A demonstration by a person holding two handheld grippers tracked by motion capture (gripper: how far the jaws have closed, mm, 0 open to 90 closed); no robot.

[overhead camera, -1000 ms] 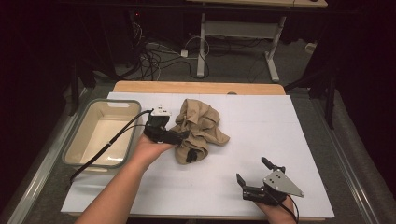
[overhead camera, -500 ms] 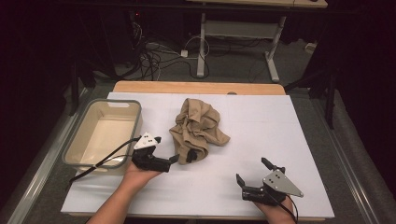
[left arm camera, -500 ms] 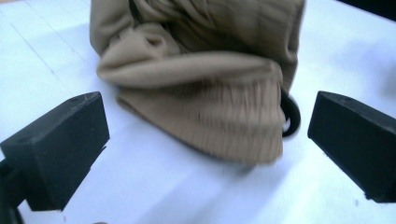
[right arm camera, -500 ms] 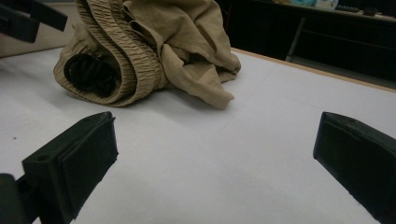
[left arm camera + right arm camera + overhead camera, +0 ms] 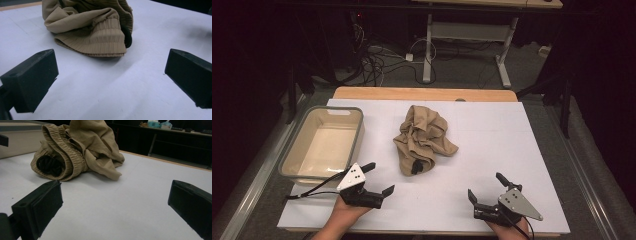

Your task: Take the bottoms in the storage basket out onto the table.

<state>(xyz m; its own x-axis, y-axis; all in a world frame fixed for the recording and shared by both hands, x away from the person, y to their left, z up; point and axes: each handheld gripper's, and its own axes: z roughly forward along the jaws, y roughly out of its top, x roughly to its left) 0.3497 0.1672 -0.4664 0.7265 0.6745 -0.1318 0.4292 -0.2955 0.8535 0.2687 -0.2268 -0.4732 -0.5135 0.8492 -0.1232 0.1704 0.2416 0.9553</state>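
A crumpled tan garment [image 5: 423,137] with a ribbed elastic band lies in the middle of the white table top [image 5: 512,145]. A black piece shows at its near end. My left gripper [image 5: 378,178] rests near the front edge, left of centre, open and empty, a short way from the garment. In the left gripper view its jaws stand wide apart [image 5: 110,72] and point at the garment's ribbed band [image 5: 100,37]. My right gripper [image 5: 487,187] lies open and empty at the front right. Its jaws [image 5: 115,195] frame the garment [image 5: 82,150] farther off.
A beige plastic bin [image 5: 357,131] with a grey rim stands empty at the left of the table. A wooden strip [image 5: 422,93] runs along the far edge. Beyond it are desk legs and cables on the floor.
My left gripper has let go of the garment and drawn back towards the front edge. The garment has settled in the middle. The right gripper has not moved.
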